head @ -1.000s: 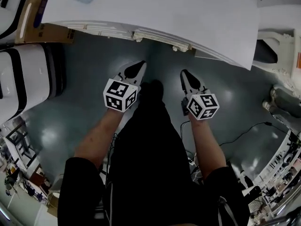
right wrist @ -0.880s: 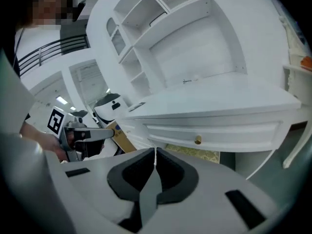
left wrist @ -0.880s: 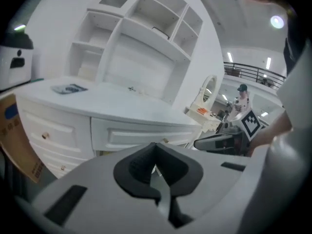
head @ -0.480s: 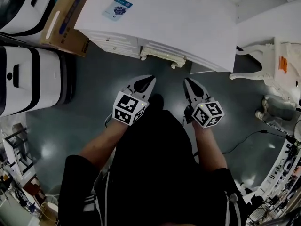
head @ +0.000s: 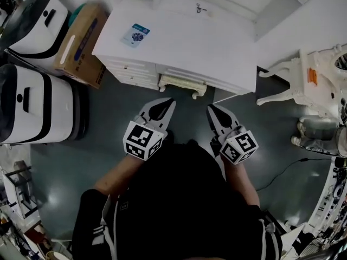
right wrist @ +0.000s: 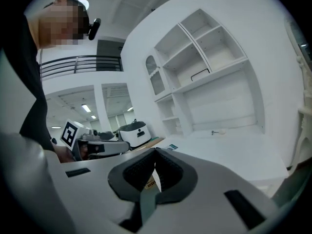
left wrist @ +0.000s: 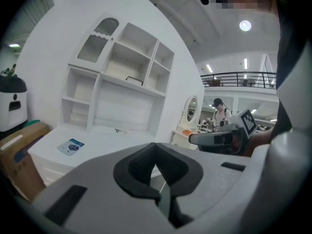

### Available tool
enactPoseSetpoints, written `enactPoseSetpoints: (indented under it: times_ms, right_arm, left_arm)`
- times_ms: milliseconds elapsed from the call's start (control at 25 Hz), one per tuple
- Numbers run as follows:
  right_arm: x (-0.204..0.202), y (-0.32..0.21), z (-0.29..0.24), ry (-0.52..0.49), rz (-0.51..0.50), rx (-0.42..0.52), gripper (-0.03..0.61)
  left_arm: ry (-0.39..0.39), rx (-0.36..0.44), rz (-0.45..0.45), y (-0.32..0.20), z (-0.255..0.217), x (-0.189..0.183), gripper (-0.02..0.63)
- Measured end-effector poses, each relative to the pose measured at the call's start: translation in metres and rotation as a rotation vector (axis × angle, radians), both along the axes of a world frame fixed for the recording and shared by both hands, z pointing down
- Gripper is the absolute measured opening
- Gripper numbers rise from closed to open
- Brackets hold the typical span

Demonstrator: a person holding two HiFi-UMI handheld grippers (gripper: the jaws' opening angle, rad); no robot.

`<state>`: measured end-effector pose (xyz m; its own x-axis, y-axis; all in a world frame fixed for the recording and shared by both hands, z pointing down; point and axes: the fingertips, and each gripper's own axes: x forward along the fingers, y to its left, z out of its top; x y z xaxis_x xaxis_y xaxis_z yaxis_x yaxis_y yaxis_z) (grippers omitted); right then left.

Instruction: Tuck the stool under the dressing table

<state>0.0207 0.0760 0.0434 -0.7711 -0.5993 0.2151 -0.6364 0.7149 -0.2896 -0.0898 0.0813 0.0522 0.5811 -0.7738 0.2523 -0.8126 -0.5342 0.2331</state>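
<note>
The white dressing table [head: 184,42] fills the top of the head view, with a shelf unit [left wrist: 126,82] at its back. Only the stool's [head: 181,83] cream front edge and two short legs show from under the table's front edge. Both grippers hang side by side in front of my body, on the near side of the table and apart from the stool. My left gripper [head: 168,102] is shut with nothing in it, and so is my right gripper [head: 210,108]. In the gripper views the left gripper [left wrist: 156,145] and the right gripper [right wrist: 156,152] point over the table top.
A blue-and-white booklet [head: 135,35] lies on the table top. Two white, black-trimmed machines [head: 32,104] and a cardboard box [head: 81,45] stand at the left. A white ornate piece of furniture [head: 309,80] stands at the right. A cable [head: 282,172] runs over the dark floor.
Both grippers have risen, still shut and side by side. The head view has pulled back, so the whole table top, the tucked stool and the shelf unit now show.
</note>
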Motion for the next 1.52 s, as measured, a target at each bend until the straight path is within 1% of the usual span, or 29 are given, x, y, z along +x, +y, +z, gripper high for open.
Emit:
enactPoseSetpoints:
  times_ms: [120, 280, 360, 480, 640, 800, 920, 1040, 1160, 1320, 1520]
  right_arm:
    - [0.0, 0.006, -0.013, -0.011, -0.033, 0.044, 0.02]
    - [0.018, 0.013, -0.05, -0.048, -0.025, 0.111, 0.019]
    - [0.028, 0.017, -0.069, -0.056, -0.022, 0.156, 0.018]
    - [0.041, 0.024, -0.086, -0.044, -0.035, 0.203, 0.018]
    - [0.051, 0.028, -0.095, -0.069, -0.059, 0.2, 0.018]
    - [0.071, 0.03, -0.091, -0.032, -0.065, 0.183, 0.018]
    - [0.085, 0.029, -0.097, -0.041, -0.062, 0.187, 0.018]
    - [0.093, 0.026, -0.102, -0.044, -0.059, 0.2, 0.018]
    - [0.096, 0.026, -0.101, -0.039, -0.057, 0.208, 0.018]
    - [0.102, 0.025, -0.102, -0.056, -0.05, 0.226, 0.018]
    - [0.108, 0.026, -0.097, -0.056, -0.032, 0.205, 0.018]
  left_arm:
    - [-0.043, 0.034, -0.017, -0.002, -0.013, -0.003, 0.005]
    - [-0.058, 0.086, -0.026, 0.002, -0.042, 0.008, 0.005]
    - [-0.058, 0.112, -0.025, 0.0, -0.056, 0.021, 0.005]
    - [-0.03, 0.126, -0.023, 0.001, -0.073, 0.04, 0.005]
    - [-0.045, 0.131, -0.008, 0.001, -0.086, 0.059, 0.006]
    - [-0.039, 0.133, -0.033, -0.003, -0.092, 0.069, 0.005]
    - [-0.031, 0.136, -0.052, -0.003, -0.095, 0.078, 0.006]
    - [-0.038, 0.138, -0.04, -0.002, -0.098, 0.088, 0.006]
    - [-0.056, 0.145, -0.031, -0.002, -0.097, 0.091, 0.006]
    - [-0.057, 0.153, -0.046, -0.002, -0.1, 0.09, 0.005]
    - [-0.064, 0.152, -0.048, 0.002, -0.099, 0.09, 0.005]
